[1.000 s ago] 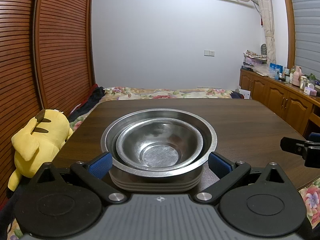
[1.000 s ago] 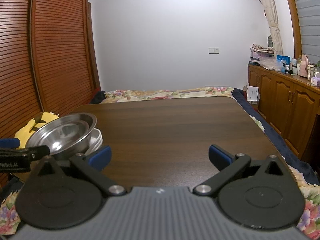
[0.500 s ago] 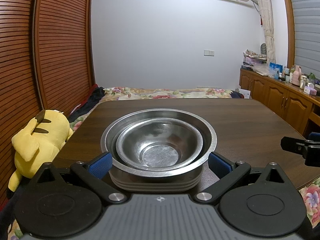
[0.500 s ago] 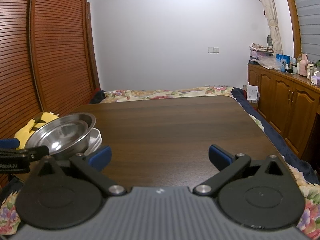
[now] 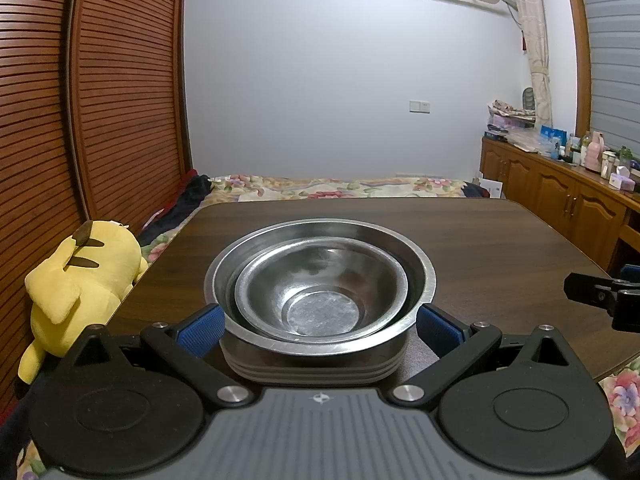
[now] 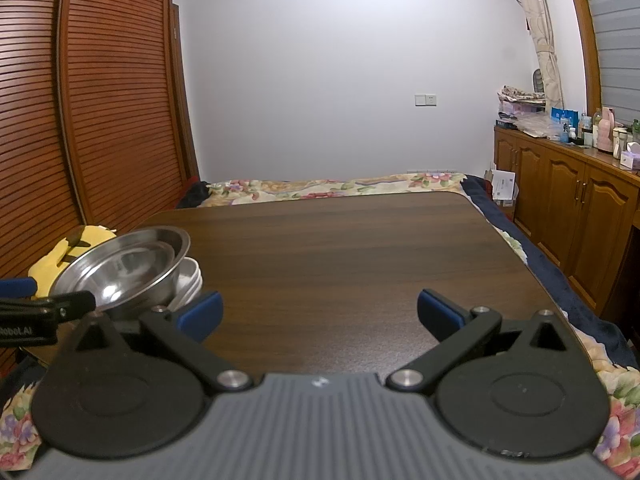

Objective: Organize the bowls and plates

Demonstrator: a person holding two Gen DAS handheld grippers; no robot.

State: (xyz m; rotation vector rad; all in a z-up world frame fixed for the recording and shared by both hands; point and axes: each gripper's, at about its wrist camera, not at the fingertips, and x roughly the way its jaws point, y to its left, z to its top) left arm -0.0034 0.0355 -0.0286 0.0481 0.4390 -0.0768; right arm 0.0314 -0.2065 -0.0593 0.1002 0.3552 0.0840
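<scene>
Dark wood table [image 6: 360,248] filled the lower frame, where the left gripper [image 5: 318,326] gaped around stacked steel bowls [image 5: 320,284] on plates [image 5: 316,372]; the right gripper [image 6: 320,312] gaped, empty. Beyond lay a floral bed [image 6: 320,188] and white wall [image 6: 340,60].

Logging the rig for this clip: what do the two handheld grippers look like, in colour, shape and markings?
Both look alike. The left gripper and right gripper each have a ribbed grey body with a small emblem, two round black discs, black linkage arms with silver pivot bolts, and blue pads on the fingertips. White lettering shows on the left gripper's side in the right wrist view. No cables, hands or sleeves are visible.
</scene>
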